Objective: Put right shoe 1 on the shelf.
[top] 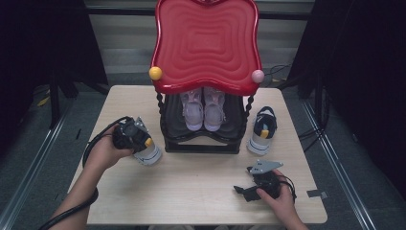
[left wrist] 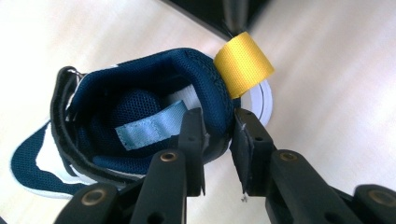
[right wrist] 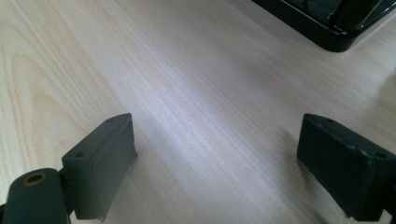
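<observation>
I see the bench [top: 201, 187] carrying a red-topped shoe rack [top: 207, 45] at its far middle. Just left of the rack's base stands the navy sneaker [left wrist: 140, 126]. My left claw [left wrist: 219, 135] pinches its padded heel collar; my right claw [right wrist: 217, 163] rests agape, near right.
</observation>
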`<control>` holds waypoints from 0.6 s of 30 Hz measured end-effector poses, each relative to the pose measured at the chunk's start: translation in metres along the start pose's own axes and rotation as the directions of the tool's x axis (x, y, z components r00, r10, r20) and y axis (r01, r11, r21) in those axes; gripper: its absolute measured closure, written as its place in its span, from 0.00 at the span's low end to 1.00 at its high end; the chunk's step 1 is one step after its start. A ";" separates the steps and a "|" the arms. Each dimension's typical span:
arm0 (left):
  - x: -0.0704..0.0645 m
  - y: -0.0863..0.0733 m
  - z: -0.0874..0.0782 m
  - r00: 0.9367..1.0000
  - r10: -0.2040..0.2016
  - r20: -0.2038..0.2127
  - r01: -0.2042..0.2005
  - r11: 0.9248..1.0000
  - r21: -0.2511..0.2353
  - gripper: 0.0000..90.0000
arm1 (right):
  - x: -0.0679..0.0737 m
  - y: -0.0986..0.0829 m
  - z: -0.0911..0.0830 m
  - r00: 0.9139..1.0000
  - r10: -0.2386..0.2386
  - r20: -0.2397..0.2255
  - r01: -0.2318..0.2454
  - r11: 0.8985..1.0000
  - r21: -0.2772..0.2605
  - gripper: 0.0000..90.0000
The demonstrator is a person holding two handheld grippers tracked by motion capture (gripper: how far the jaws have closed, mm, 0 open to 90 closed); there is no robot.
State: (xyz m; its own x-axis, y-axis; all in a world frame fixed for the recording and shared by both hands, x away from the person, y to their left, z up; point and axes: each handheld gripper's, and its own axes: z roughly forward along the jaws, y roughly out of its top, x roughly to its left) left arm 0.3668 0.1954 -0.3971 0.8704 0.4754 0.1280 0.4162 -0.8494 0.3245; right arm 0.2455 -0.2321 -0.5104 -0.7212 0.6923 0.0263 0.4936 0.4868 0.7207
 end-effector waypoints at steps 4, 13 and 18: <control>-0.007 -0.004 -0.006 0.997 -0.043 0.057 0.040 0.998 0.041 0.81 | 0.000 0.000 0.000 1.000 0.000 0.000 0.000 1.000 0.000 0.12; -0.006 0.011 0.005 0.973 -0.224 0.058 0.222 0.974 0.046 0.50 | 0.000 0.000 0.000 1.000 0.001 0.000 -0.001 1.000 0.000 0.12; -0.008 0.015 0.016 0.964 -0.260 0.056 0.255 0.964 0.072 0.66 | 0.000 0.000 0.000 1.000 0.002 0.000 -0.002 1.000 -0.001 0.12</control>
State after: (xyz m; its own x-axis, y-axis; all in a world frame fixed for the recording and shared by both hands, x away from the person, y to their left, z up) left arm 0.3705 0.1754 -0.4078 0.7459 0.6659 -0.0132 0.6425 -0.7142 0.2778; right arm 0.2455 -0.2320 -0.5104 -0.7202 0.6933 0.0272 0.4945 0.4853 0.7211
